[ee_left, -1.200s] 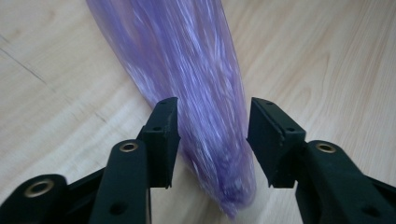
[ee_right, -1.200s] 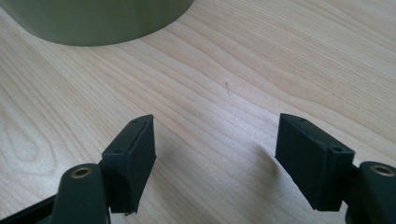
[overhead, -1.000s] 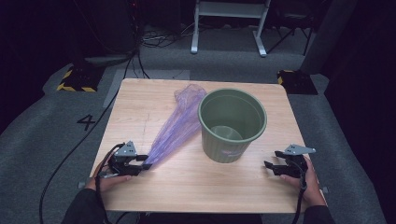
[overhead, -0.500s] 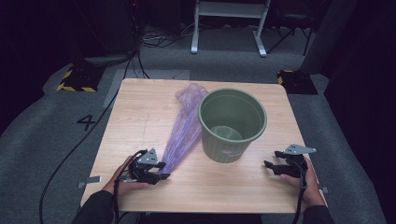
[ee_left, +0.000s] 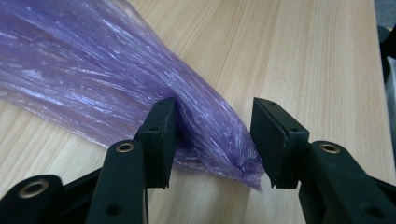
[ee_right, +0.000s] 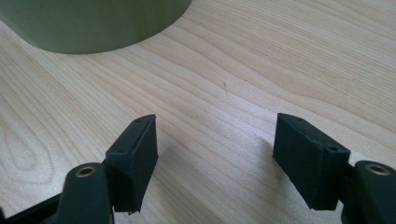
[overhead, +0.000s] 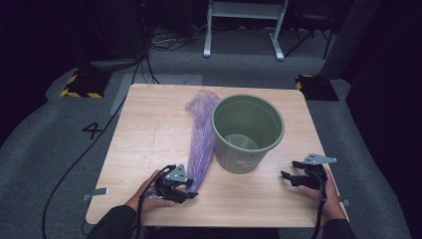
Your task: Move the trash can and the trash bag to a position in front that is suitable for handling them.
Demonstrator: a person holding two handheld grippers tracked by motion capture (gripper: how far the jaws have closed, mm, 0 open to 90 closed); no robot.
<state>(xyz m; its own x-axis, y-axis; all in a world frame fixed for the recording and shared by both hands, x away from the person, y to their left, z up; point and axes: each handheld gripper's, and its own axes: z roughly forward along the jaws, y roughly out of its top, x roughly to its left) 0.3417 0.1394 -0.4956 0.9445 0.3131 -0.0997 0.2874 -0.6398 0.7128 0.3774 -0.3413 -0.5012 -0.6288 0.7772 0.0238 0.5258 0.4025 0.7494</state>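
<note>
Purple bag [ee_left: 140, 93] lies flat on my counter [overhead: 149, 129], its gathered near tip sitting between the jaws of my left tongs [ee_left: 212, 140], which stand apart around it and have not yet closed on the plastic. From above, those left tongs [overhead: 178, 186] sit in the lower left of the frame, right at the bag's [overhead: 201, 144] narrow end, and the bag runs up and away from them along the left side of the green bin [overhead: 247, 132], fanning wider toward the upper middle. I judge the step in hand to be taking hold of the bag's end, most likely to get it into or over the bin; the next move calls for closing on the bunched tip squarely, low enough to catch all the layers. My right tongs [overhead: 298, 179] rest at the lower right, jaws apart with nothing between them, well clear of the bin. Their own view shows bare wood grain between the jaws and the bin's wall [ee_right: 93, 23] at upper left. The left gripper view gives the plastic's creases and the tip's place between the jaws, which the high view is too coarse to settle.
</note>
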